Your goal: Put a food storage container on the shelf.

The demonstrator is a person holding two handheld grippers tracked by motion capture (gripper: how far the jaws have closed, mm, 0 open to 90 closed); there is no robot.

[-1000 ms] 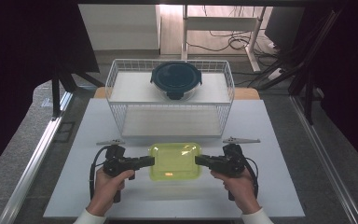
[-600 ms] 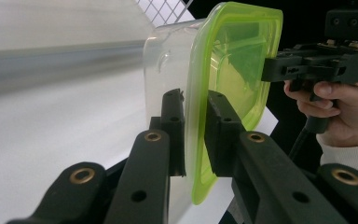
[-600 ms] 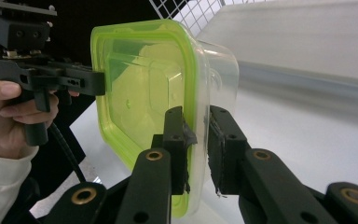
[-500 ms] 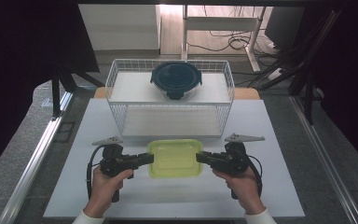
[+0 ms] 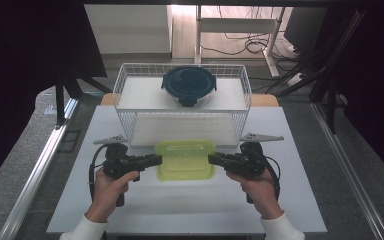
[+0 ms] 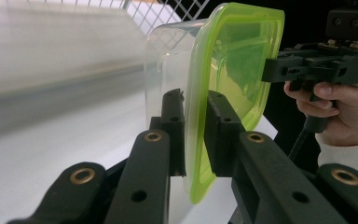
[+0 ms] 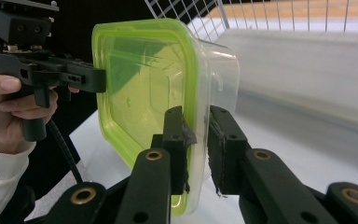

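Your left gripper (image 5: 156, 160) and right gripper (image 5: 213, 159) each clamp an end rim of the green-lidded container (image 5: 185, 160), held just before the wire basket (image 5: 130, 90). Lifting is underway; placing it likely remains.

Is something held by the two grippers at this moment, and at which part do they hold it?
Yes. The left gripper and the right gripper both clamp the clear container with the green lid, each at the lid's rim on opposite short sides.

Looks like a lab to us: white table (image 5: 130, 210) on an aluminium frame (image 5: 40, 165), black curtains (image 5: 25, 60) around it, loose cables (image 5: 245, 47) across the wooden floor behind.
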